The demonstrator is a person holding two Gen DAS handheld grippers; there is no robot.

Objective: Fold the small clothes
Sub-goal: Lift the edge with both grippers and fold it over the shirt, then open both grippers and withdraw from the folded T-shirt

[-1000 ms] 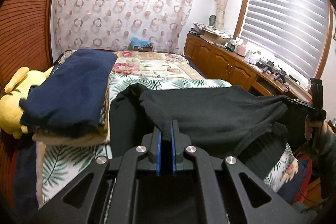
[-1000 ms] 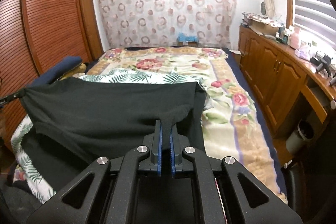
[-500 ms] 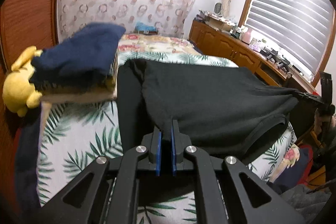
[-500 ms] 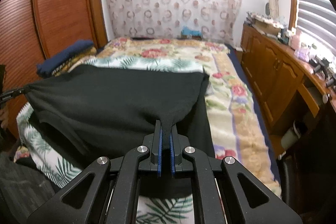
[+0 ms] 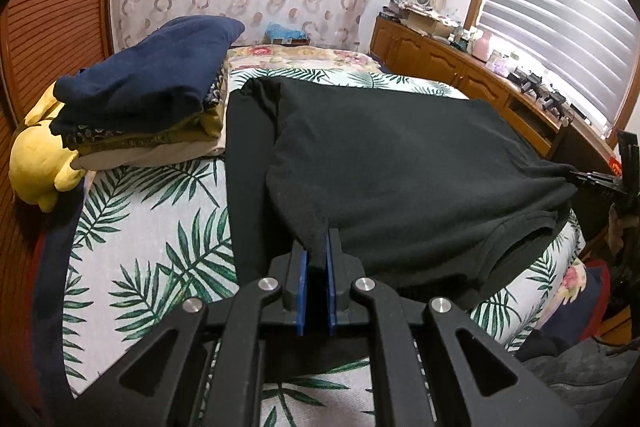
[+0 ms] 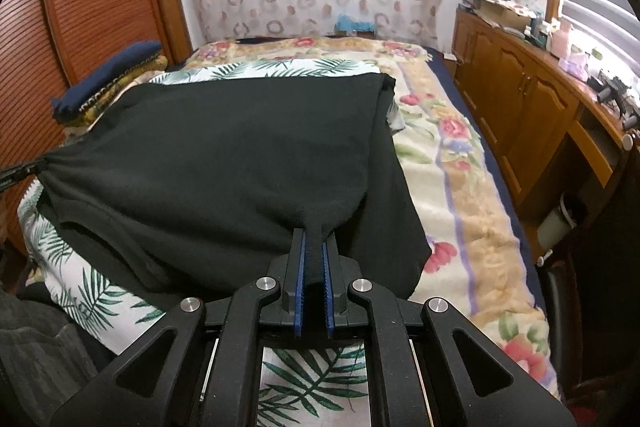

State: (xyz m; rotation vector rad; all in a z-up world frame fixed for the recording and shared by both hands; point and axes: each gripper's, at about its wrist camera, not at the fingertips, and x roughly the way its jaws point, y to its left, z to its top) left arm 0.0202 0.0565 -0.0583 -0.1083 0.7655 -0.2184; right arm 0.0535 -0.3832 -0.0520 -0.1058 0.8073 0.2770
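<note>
A black garment lies folded over on the palm-leaf bedspread; its top layer is stretched between my two grippers. My left gripper is shut on the near left corner of the garment. My right gripper is shut on the near right corner of the same black garment. In the left wrist view the right gripper shows at the far right, pinching the cloth. The lower layer sticks out beneath on both sides.
A stack of folded clothes topped by a navy one sits left of the garment, beside a yellow plush toy. A floral blanket covers the bed's right side. Wooden cabinets line the right wall.
Both grippers have come down and toward the near edge of the bed, pulling the black garment's top layer lower and flatter over the layer beneath. Both stay shut on their corners.
</note>
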